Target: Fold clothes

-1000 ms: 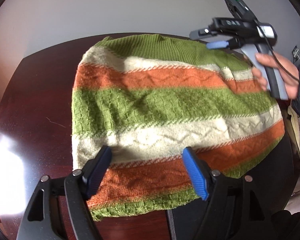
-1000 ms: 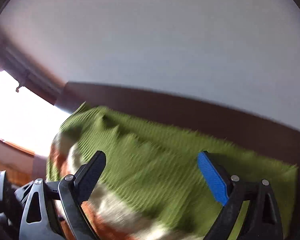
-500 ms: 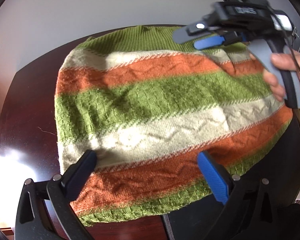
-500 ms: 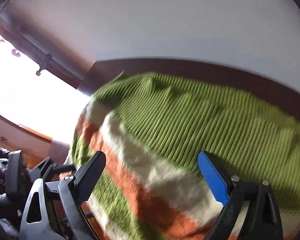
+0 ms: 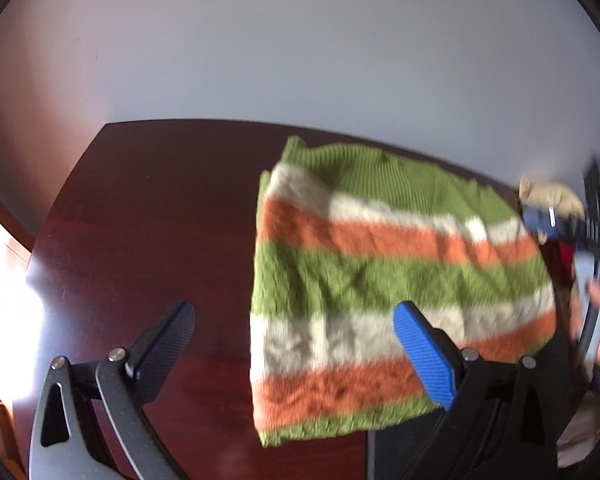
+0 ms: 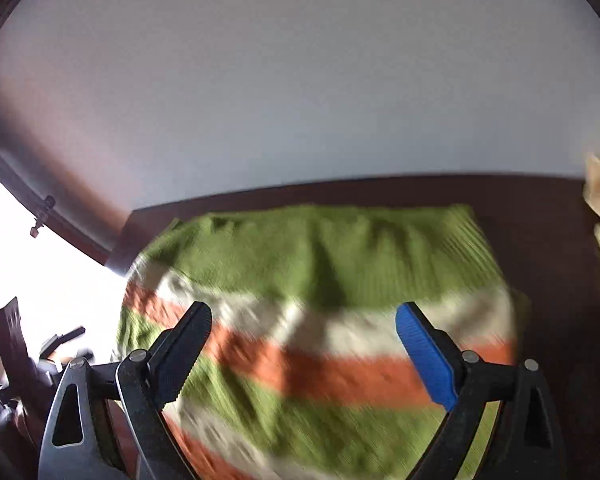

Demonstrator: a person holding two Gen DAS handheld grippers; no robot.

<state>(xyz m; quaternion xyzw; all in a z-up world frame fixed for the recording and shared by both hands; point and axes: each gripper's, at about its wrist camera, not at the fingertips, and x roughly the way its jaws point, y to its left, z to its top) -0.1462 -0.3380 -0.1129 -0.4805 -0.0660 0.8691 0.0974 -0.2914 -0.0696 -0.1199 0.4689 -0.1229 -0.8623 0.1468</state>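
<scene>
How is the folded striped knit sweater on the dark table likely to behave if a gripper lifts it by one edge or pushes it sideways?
The striped sweater looks like soft, thick knit with creases, so lifted by one edge it would probably droop and unfold. Pushed sideways on the polished table, it would likely bunch up rather than slide as one piece. It cannot roll or tip.

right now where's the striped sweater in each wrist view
Left wrist: striped sweater lies right of centre on the dark table, beyond the blue finger.
Right wrist: it fills the lower centre, between and under the fingers.
Shared landmark: its plain green ribbed band, the far edge in both views.
</scene>
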